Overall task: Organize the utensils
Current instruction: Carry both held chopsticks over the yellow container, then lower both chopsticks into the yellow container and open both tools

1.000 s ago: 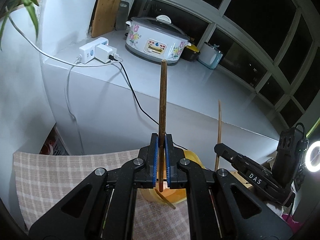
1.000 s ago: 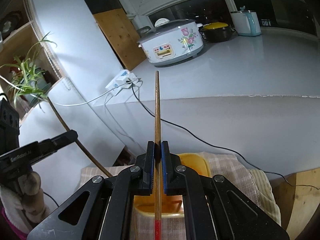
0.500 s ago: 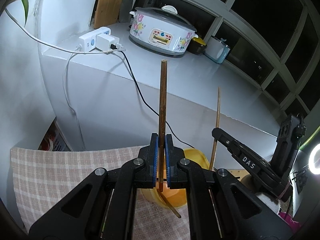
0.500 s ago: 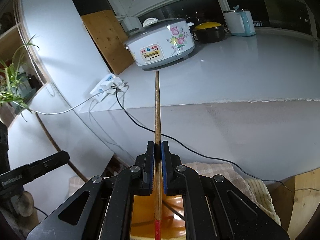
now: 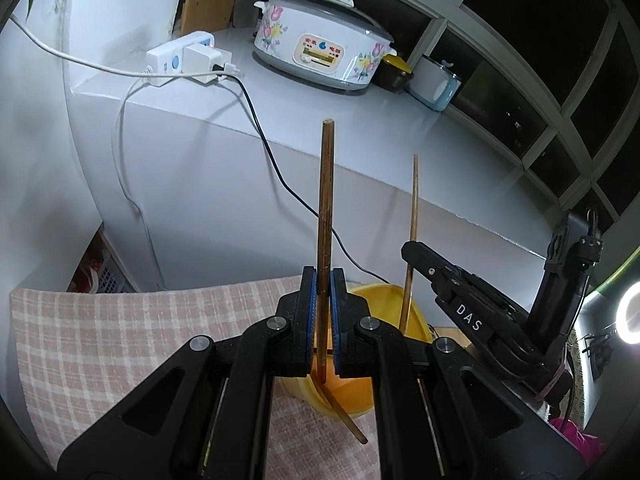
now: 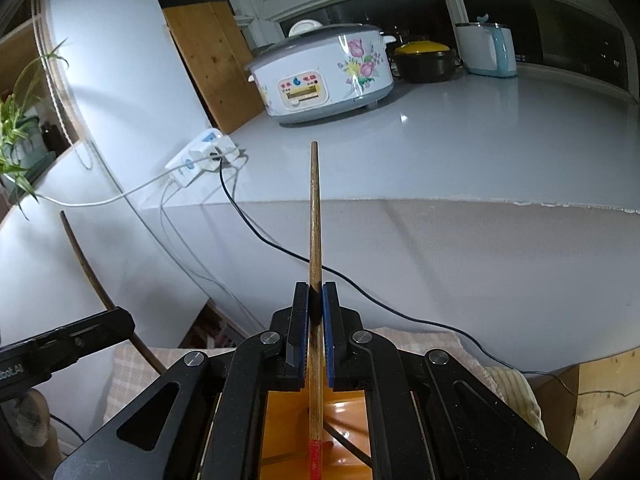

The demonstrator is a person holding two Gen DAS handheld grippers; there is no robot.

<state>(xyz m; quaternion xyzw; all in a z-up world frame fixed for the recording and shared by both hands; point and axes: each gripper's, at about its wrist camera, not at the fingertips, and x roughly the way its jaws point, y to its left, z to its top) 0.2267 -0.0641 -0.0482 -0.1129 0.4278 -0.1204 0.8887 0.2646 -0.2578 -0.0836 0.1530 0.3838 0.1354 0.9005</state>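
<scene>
Each tool is clamped on an upright chopstick, the left tool (image 5: 323, 312) on a dark chopstick (image 5: 325, 208) and the right tool (image 6: 316, 320) on a red-tipped chopstick (image 6: 315, 248), both directly over the yellow tub (image 5: 416, 320) below.

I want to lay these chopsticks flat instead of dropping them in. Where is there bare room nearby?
The checked beige cloth lies bare left of the yellow plastic tub. The white counter is open right of the flowered white cooker. It is crowded at the tub, where another chopstick leans, and by the white power strip.
</scene>
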